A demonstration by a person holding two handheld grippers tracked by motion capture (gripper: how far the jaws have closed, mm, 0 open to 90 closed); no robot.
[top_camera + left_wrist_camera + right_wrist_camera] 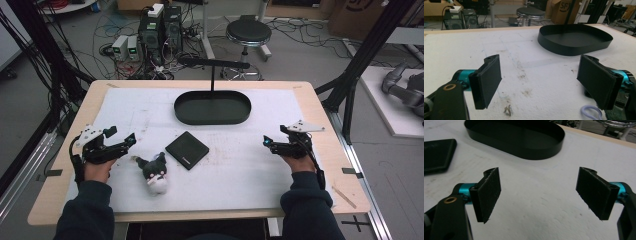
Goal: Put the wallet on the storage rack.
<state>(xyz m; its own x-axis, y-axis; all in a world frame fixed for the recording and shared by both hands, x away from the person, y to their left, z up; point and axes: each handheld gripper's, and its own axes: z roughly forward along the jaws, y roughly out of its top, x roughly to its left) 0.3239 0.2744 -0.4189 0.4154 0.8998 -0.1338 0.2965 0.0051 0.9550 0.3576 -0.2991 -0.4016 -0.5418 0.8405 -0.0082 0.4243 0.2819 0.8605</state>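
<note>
A black oval tray (212, 107) (574, 40) (516, 138) lies on the white mat at the back middle. In front of it sits a flat black square case (187, 149) (436, 155). A small black-and-white plush toy (155, 172) rests near the front left. My left gripper (127, 141) (539, 82) hovers at the left, just left of the toy, jaws wide open and empty. My right gripper (267, 143) (537, 195) sits at the right side, also open with nothing between its pads. A pale lilac loop (591, 112) peeks in at the bottom of the left gripper view.
The white mat (240, 170) covers a wooden table (320, 100). A black stand (213, 64) rises behind the tray. Beyond the table are a stool (248, 34), computers (160, 30) and cables on the floor. Dark frame posts flank the table.
</note>
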